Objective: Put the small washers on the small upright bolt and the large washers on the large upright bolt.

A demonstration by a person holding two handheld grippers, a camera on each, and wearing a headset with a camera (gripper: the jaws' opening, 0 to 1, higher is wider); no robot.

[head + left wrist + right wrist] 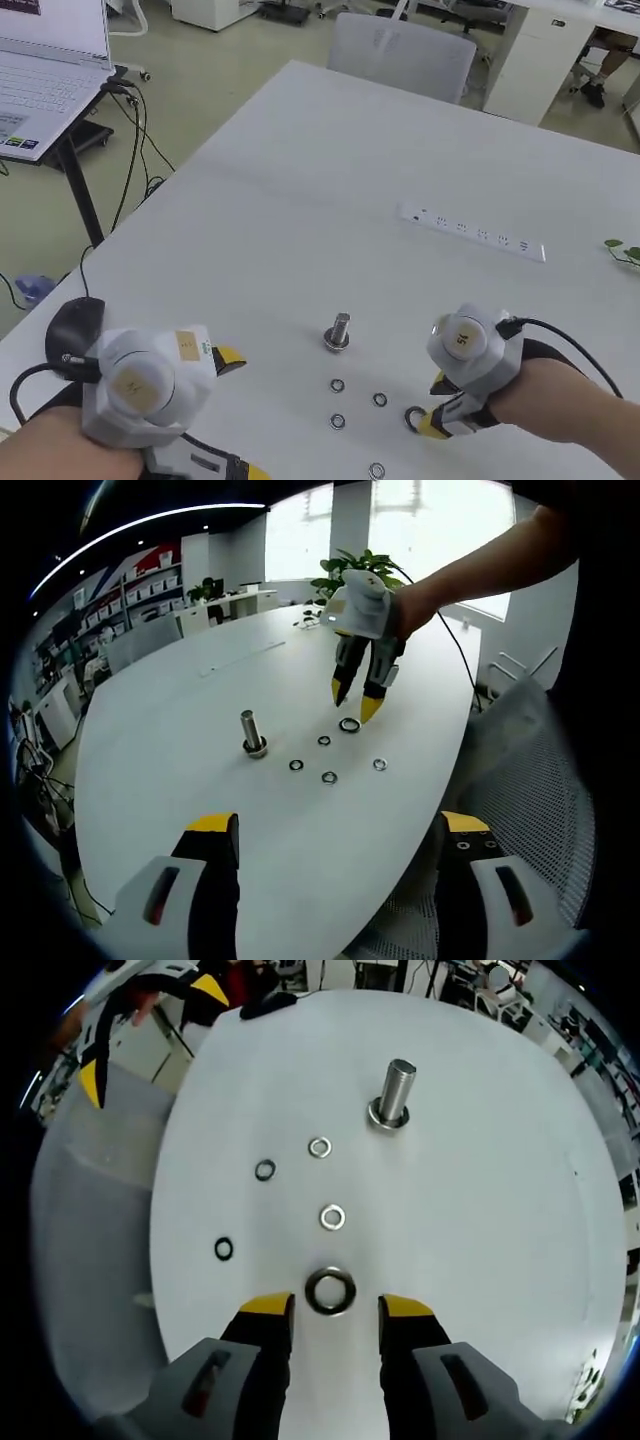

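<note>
An upright steel bolt (338, 331) (250, 730) (397, 1088) stands on the white table with a ring at its foot. Several small washers (337, 385) (296, 765) (333, 1217) lie flat in front of it. A large washer (412, 417) (349, 724) (330, 1291) lies just ahead of my right gripper (432, 405) (336, 1307), whose jaws stand open on either side of it, not closed on it. The left gripper (240, 415) (335, 830) is open and holds nothing, well back from the washers. The right gripper (355, 695) hangs tips-down over the large washer in the left gripper view.
A white power strip (472, 232) lies further back on the table (300, 200). A grey chair (400, 55) stands at the far edge. A laptop (45, 70) sits on a stand to the left. A black cable runs from the right gripper.
</note>
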